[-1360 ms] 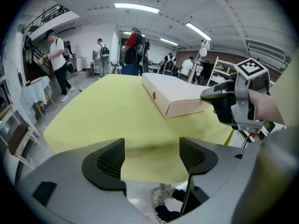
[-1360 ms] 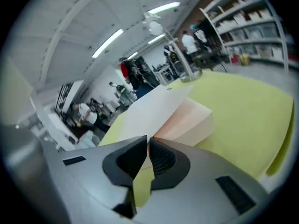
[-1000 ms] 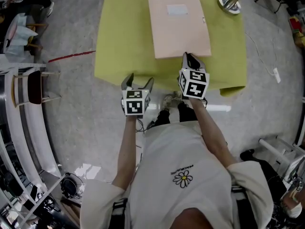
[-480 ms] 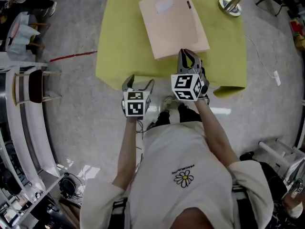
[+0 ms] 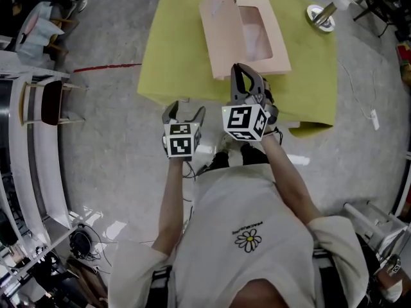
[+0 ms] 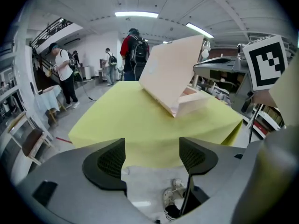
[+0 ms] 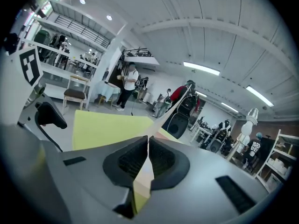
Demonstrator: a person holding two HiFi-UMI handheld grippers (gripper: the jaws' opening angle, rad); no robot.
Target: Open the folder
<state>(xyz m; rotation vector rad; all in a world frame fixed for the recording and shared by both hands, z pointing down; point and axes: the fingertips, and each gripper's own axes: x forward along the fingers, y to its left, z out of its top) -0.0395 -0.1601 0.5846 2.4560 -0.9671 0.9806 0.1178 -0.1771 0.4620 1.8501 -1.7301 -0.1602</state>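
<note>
Showing a pink folder point(image 5: 260, 43) partly open on a yellow bench point(image 5: 170, 63), toward the far middle of the top. Hinged along its left side, with the cover point(image 5: 216, 24) tilted steeply up over the base point(image 5: 273, 59); inside of the base exposed, pale within a pink rim.

Held by the right gripper point(image 5: 240, 74), closed tight on the near edge of the cover by its free corner, 1 pad on each face. From the right gripper view, cover point(image 7: 143, 176) seen edge-on as a thin pale sliver pinched between the 2 dark pads and running on past the fingertips. Marker cube point(image 5: 245, 122) of that gripper tilted, just off the bench's near edge.

Left gripper point(image 5: 185, 111) beside and lower left of it, jaws spread wide with nothing gripped, hovering over the grey floor point(image 5: 109, 127) just short of the bench, clear of the folder. From the left gripper view, only bench edge, floor and a white shoe point(image 6: 174, 190) in the gap between the 2 pads; folder point(image 6: 180, 78) beyond, well apart, cover sloping up like a lean-to above the base.

At the far right corner of the bench, a lamp point(image 5: 321, 15) on a round base, apart from the folder. At left on the floor, a chair point(image 5: 45, 101). In the background of both gripper views, several people point(image 6: 63, 73) standing.
</note>
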